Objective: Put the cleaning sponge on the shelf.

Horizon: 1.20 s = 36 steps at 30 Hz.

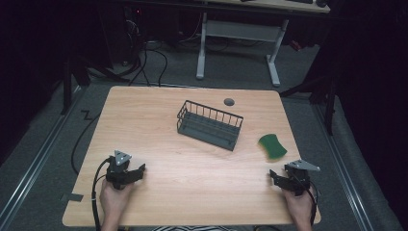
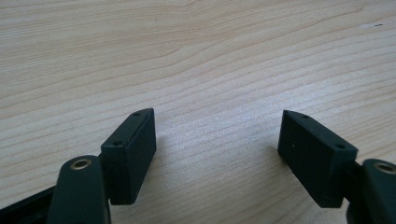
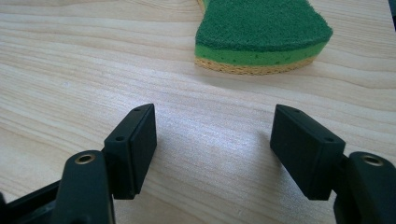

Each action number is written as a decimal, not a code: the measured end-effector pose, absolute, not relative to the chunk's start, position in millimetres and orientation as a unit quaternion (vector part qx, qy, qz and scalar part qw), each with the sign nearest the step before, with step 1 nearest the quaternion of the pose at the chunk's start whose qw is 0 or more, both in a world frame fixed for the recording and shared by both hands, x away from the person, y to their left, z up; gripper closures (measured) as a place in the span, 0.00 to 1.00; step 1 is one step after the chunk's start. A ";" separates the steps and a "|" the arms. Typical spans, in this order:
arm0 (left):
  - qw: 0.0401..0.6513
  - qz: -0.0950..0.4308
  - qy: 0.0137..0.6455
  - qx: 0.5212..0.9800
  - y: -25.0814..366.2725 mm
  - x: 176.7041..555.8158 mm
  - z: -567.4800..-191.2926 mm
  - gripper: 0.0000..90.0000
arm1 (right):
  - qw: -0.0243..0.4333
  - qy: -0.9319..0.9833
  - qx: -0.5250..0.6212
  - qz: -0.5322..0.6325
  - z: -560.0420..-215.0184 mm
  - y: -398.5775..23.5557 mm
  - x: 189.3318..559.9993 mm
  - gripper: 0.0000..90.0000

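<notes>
- the sponge (image 1: 273,146) lies flat on the table (image 1: 192,187), green side up, near the right edge and to the right of the rack (image 1: 210,125), well apart from it.
- its long axis runs slantwise in the high view, from upper left to lower right; the sides are wavy, pinched at the middle.
- in the right gripper view the sponge (image 3: 261,35) lies just ahead of the jaws and a little right, one rounded end towards the camera; green pad on top, lighter green under it, a yellow layer at the bottom.
- right gripper (image 1: 277,178) rests low near the table's near right corner, jaws spread, bare wood between them, near the sponge but not touching.
- left gripper (image 1: 137,172) sits at the near left, jaws spread wide over bare wood (image 2: 215,135), far from the sponge.
</notes>
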State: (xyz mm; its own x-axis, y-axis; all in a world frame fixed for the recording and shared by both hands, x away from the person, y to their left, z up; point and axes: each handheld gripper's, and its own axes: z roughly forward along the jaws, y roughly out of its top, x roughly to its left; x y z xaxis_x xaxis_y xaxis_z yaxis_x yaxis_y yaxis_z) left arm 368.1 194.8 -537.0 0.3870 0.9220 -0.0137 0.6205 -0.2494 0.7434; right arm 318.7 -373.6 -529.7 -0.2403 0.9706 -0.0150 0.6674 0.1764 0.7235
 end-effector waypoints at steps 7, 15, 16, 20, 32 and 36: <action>0.342 0.220 0.508 0.759 194.8 368.2 -536.9 0.31 | 0.248 0.726 0.564 0.306 -529.6 -373.7 318.8 0.35; 0.343 0.218 0.508 0.760 195.4 368.4 -536.7 0.32 | 0.247 0.726 0.564 0.306 -529.5 -373.7 318.9 0.36; 0.343 0.218 0.508 0.760 195.4 368.4 -536.7 0.32 | 0.247 0.726 0.564 0.306 -529.5 -373.8 318.9 0.36; 0.343 0.218 0.509 0.759 195.1 368.5 -536.7 0.32 | 0.246 0.727 0.562 0.308 -529.4 -374.4 319.0 0.39; 0.342 0.222 0.506 0.760 195.6 370.5 -536.3 0.34 | 0.254 0.721 0.566 0.310 -528.8 -378.7 316.0 0.53; 0.343 0.225 0.504 0.760 195.5 369.7 -535.5 0.36 | 0.253 0.717 0.569 0.313 -528.7 -380.5 314.4 0.53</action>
